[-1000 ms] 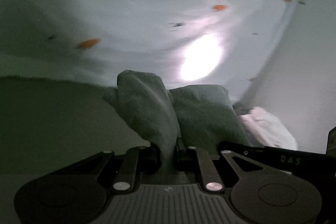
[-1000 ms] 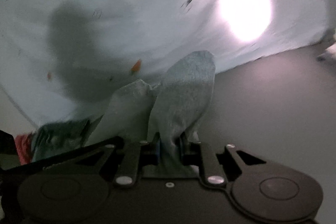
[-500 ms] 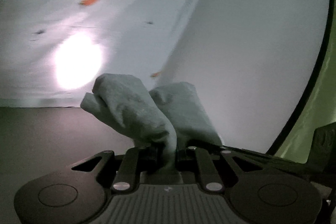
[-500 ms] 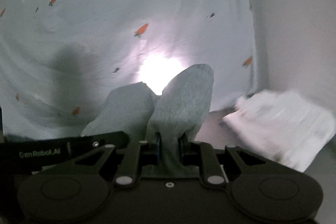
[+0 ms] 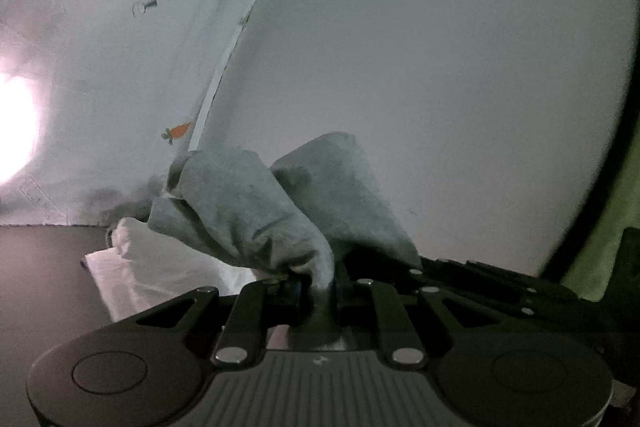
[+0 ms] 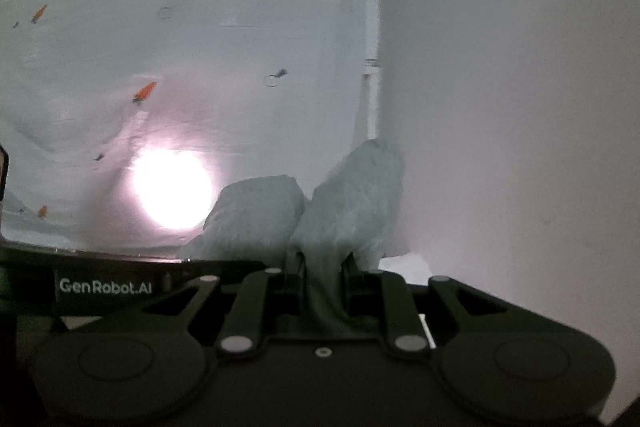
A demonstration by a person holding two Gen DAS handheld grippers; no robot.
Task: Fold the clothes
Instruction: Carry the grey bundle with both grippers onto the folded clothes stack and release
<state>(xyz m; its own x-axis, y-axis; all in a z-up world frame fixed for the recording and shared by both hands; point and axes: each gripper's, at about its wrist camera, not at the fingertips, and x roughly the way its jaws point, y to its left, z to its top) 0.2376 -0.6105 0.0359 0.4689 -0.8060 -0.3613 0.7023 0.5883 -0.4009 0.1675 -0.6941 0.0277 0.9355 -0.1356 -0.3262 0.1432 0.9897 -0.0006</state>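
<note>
The left tool (image 5: 318, 283) is clenched on a bunch of grey cloth (image 5: 256, 211), which rises out of its jaws in two rumpled lobes, one leaning left and the other standing up to the right. Beyond that cloth, to the left, a white folded garment (image 5: 160, 267) lies on the dark counter (image 5: 44, 267), near the far edge where a pale sheet printed with small carrots (image 5: 120, 67) hangs as a backdrop. A bright glare sits on the sheet at the far left. To the right of the sheet's edge stands a plain pale wall (image 5: 440, 67).

The right tool (image 6: 322, 277) is likewise clenched on the grey cloth (image 6: 344, 203), the fabric pinched between its jaws and puffing up into two lobes, the right one taller. Behind it hangs the same carrot sheet (image 6: 200, 27) with a round glare low on it, and the wall (image 6: 520, 107) fills the right side. A bit of white fabric (image 6: 404, 261) peeks out just right of the grey cloth (too little shows to say what it is). A black bar lettered GenRobot.AI (image 6: 104, 285) crosses the left of the right wrist view.
</note>
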